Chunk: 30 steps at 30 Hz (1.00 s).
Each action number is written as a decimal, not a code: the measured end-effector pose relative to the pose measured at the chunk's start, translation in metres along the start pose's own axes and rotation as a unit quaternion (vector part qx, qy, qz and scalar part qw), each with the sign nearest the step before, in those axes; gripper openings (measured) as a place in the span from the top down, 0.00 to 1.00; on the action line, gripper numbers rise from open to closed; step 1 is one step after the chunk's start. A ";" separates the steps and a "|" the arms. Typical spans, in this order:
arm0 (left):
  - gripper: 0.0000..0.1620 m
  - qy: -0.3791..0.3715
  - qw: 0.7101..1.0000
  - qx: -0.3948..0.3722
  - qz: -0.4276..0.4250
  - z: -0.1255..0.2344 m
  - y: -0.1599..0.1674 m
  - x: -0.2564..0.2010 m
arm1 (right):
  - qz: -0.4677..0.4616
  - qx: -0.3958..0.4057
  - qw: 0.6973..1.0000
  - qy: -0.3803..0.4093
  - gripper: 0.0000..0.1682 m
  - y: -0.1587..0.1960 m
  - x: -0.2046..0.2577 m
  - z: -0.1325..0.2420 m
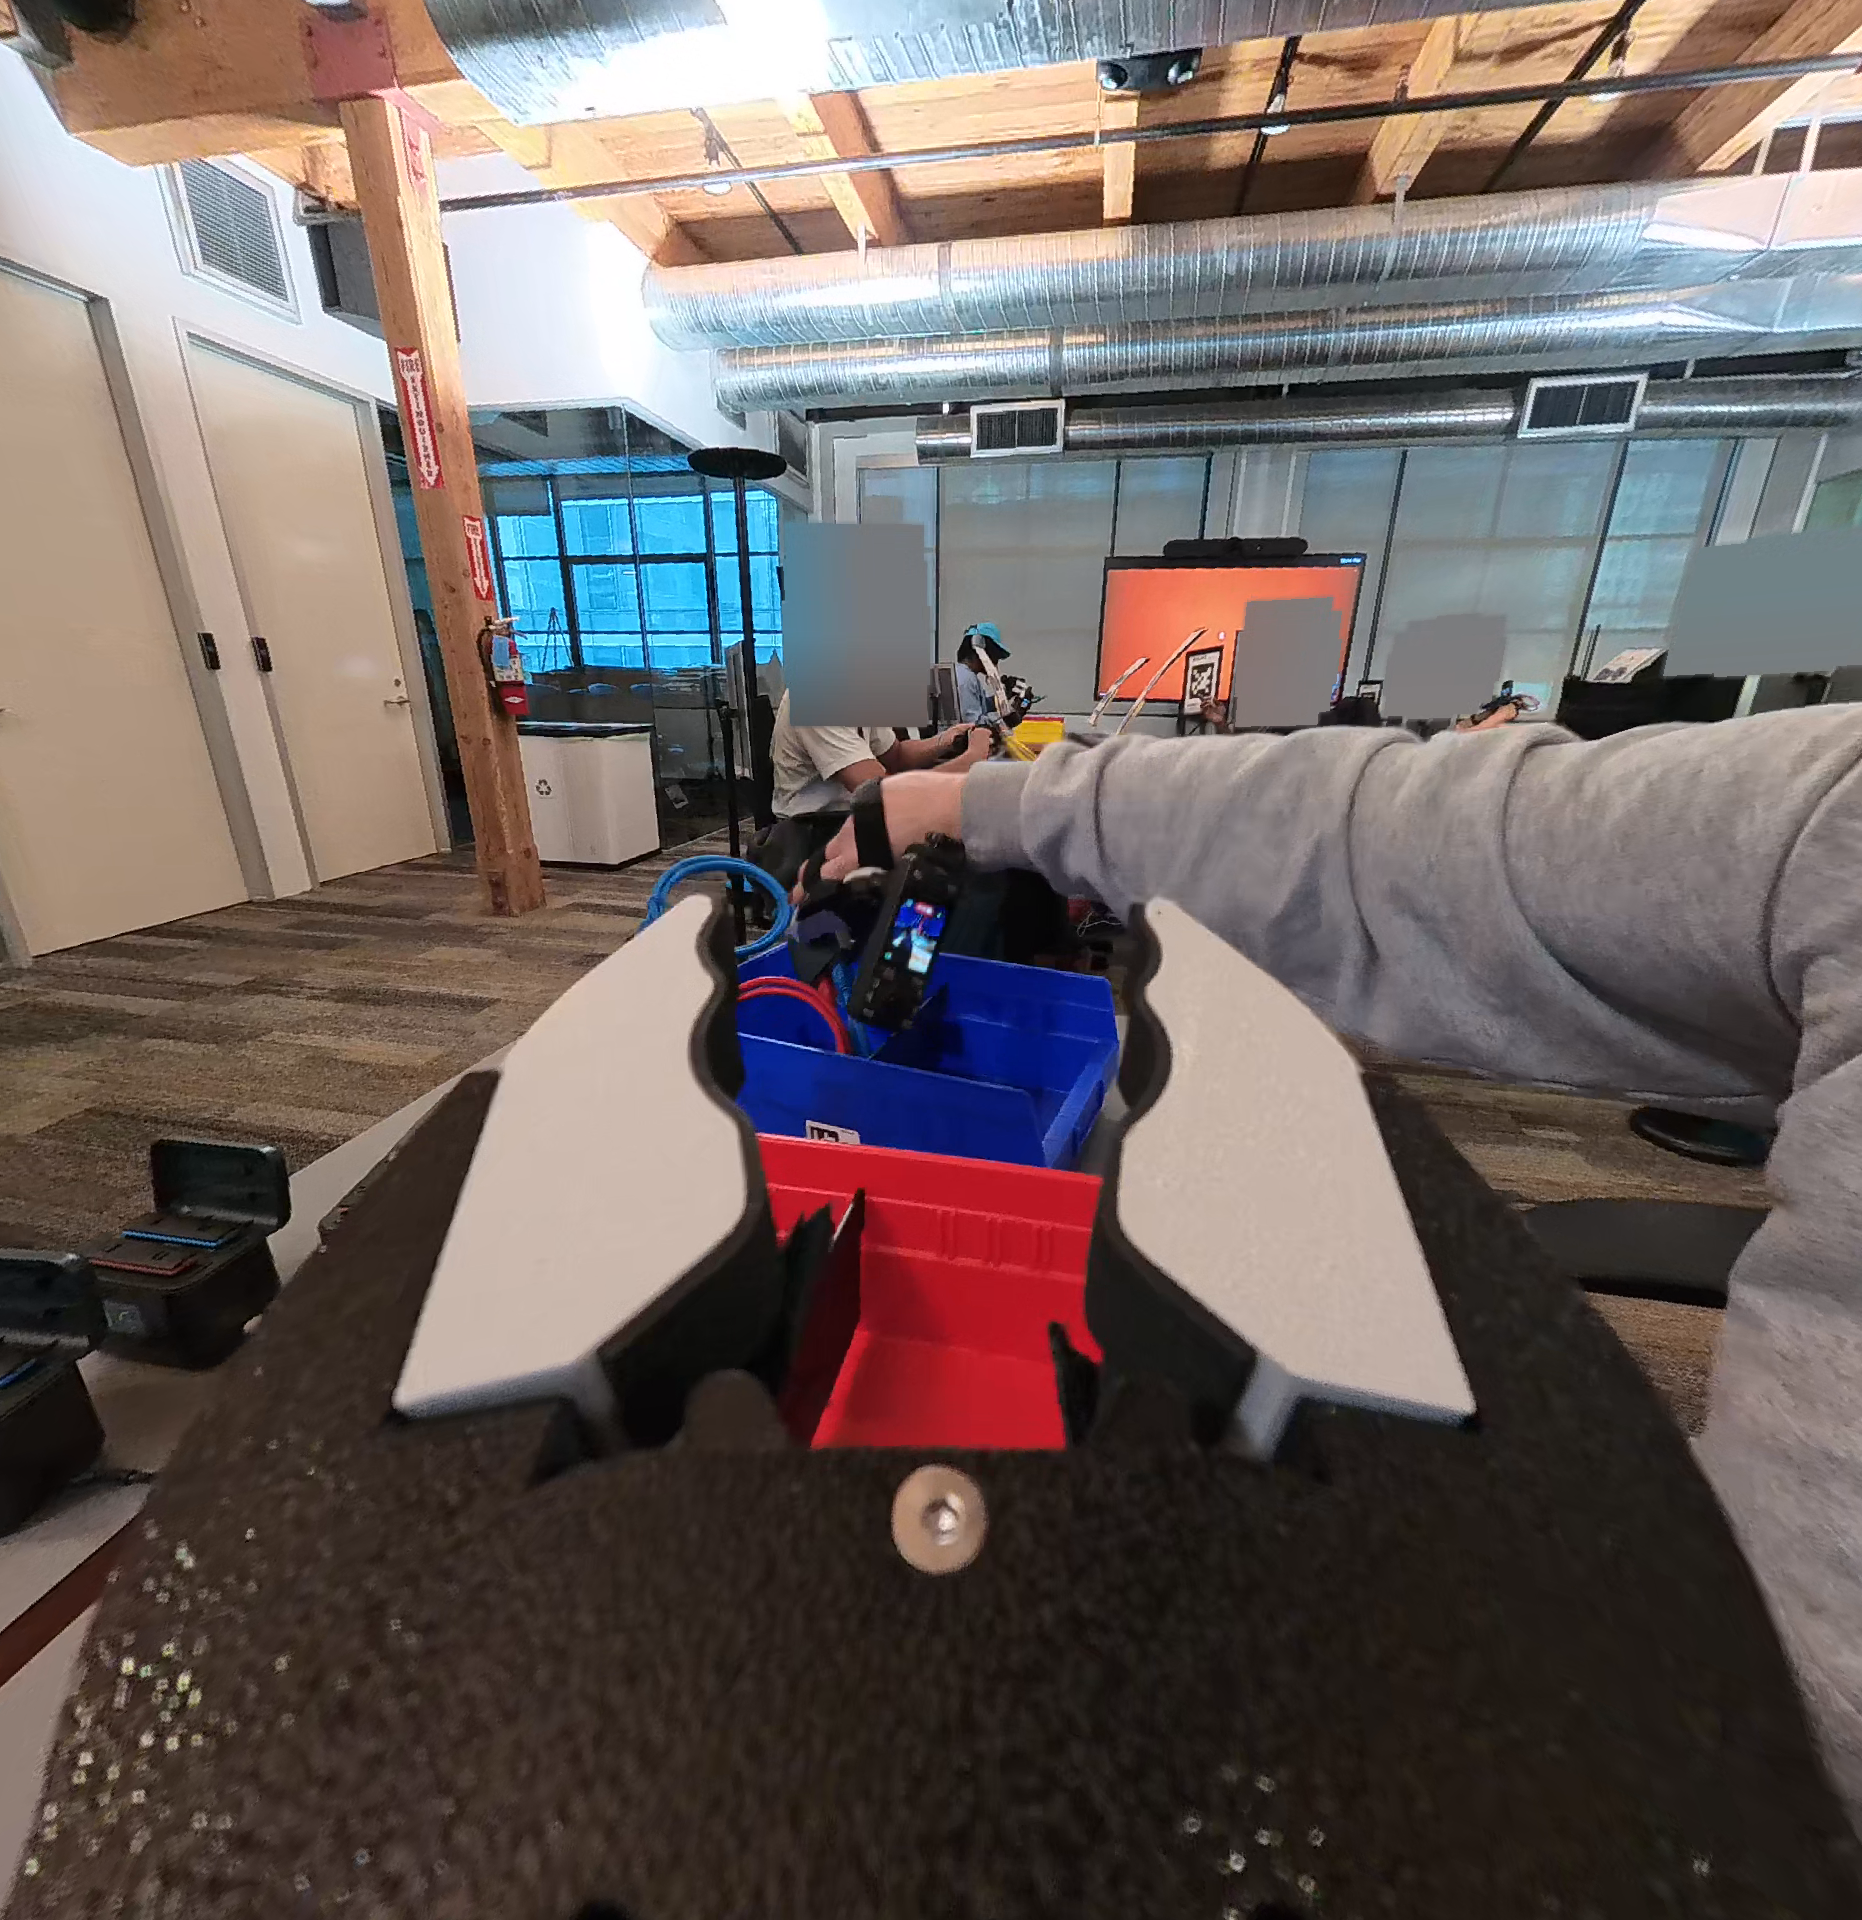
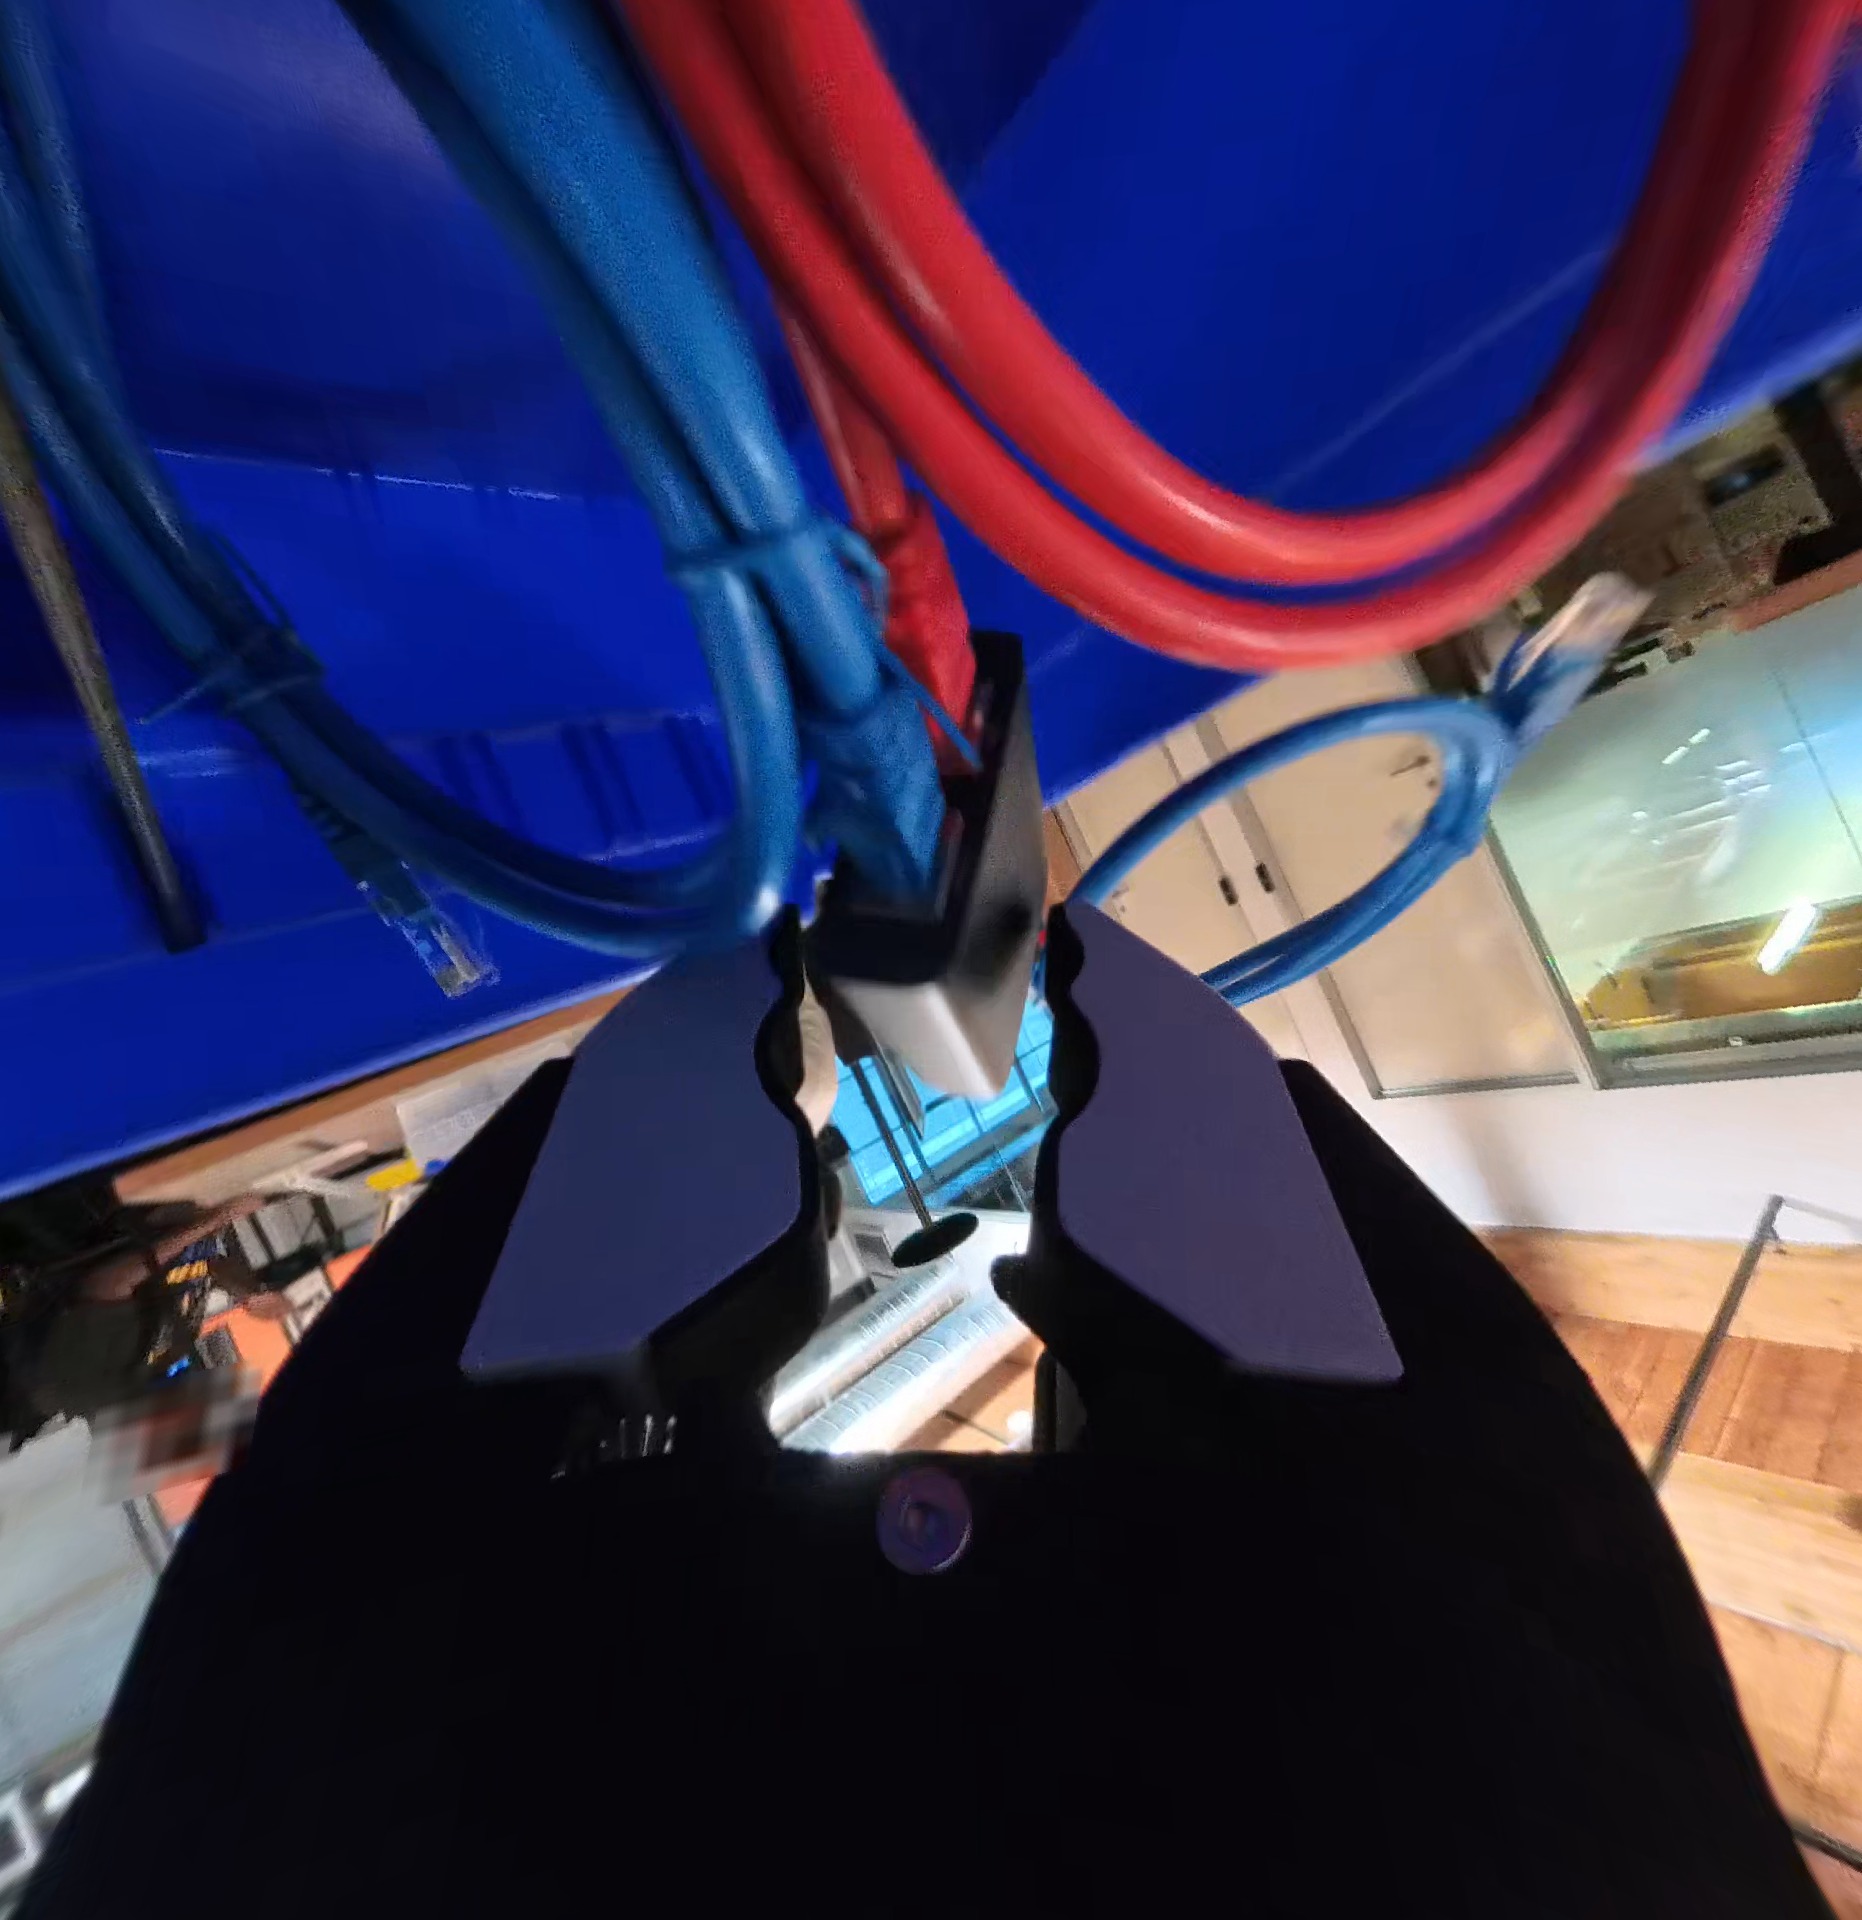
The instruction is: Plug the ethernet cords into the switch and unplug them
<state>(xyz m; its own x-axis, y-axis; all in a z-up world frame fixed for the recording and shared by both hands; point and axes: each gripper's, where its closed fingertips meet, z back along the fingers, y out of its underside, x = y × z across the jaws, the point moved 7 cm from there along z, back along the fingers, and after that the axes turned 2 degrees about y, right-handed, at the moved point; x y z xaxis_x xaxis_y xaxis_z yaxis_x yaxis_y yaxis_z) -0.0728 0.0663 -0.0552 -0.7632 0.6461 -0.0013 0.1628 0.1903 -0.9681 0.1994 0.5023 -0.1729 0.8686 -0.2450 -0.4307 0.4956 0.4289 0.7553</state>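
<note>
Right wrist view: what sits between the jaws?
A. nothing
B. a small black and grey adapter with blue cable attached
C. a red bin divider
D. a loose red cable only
B: a black and grey adapter lies between the right gripper's jaws, with the blue cable running into it.

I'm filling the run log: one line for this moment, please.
left gripper: open, above red bin | right gripper: shut on small grey-black block, in blue bin among blue cables, red cables

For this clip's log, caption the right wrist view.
Right gripper clamps a black-and-grey adapter among blue cables and red cables in a blue bin.
</note>
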 end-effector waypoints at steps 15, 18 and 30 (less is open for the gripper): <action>0.60 -0.071 0.997 0.009 -0.025 0.005 -0.002 0.008 | -0.484 -0.374 0.791 -0.011 0.70 -0.021 -0.001 0.182; 0.60 -0.104 0.992 0.048 -0.051 0.004 0.003 0.010 | -0.500 -0.487 0.716 0.027 0.72 -0.060 0.002 0.242; 0.88 -0.314 0.897 0.250 -0.188 0.014 0.077 -0.040 | -0.695 -0.498 0.487 0.178 0.87 -0.124 0.054 0.306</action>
<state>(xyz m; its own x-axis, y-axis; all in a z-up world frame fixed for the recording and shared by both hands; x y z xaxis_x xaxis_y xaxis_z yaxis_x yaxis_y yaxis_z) -0.0384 0.0450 -0.1330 -0.9324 0.0332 0.3598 -0.3606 -0.1489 -0.9207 0.1850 0.1702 -0.1388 -0.4491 -0.8108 -0.3754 0.2040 0.3160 -0.9266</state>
